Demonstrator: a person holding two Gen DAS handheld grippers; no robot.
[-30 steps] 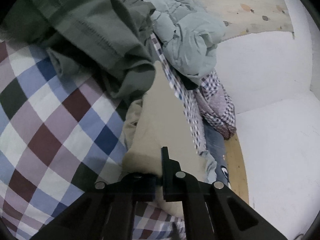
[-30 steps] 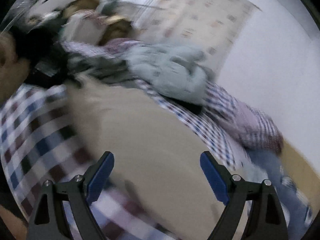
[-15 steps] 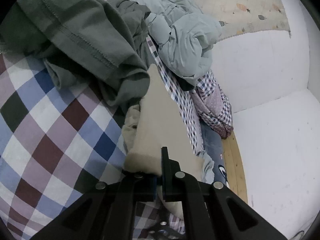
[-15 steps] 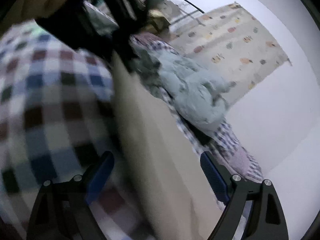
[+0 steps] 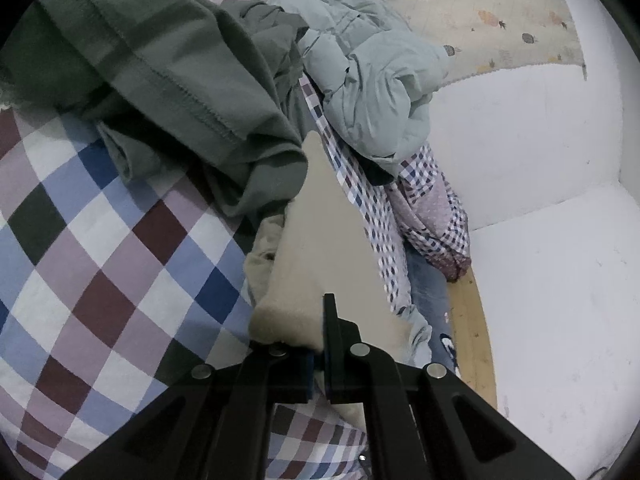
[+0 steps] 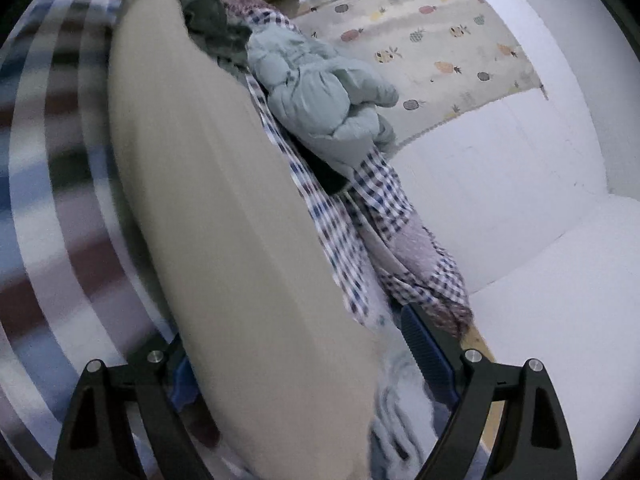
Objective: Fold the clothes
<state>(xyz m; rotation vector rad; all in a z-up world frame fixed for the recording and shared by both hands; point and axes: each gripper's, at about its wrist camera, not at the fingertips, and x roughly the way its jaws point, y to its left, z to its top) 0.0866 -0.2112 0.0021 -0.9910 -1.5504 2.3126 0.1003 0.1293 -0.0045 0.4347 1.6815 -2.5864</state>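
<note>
My left gripper (image 5: 318, 354) pinches a corner of the beige garment (image 5: 320, 248) above the checked bedspread (image 5: 100, 264) to tension it, while my wide-open right gripper (image 6: 304, 360) straddles its far edge, presumably to grasp.

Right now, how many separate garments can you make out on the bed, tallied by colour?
Beige garment: 1, pinched in the left gripper
Dark green garment: 1
Pale blue-green puffer jacket: 1
Small-check purple garment: 1
Blue denim piece: 1
Total: 5, not counting the checked bedsheet
</note>
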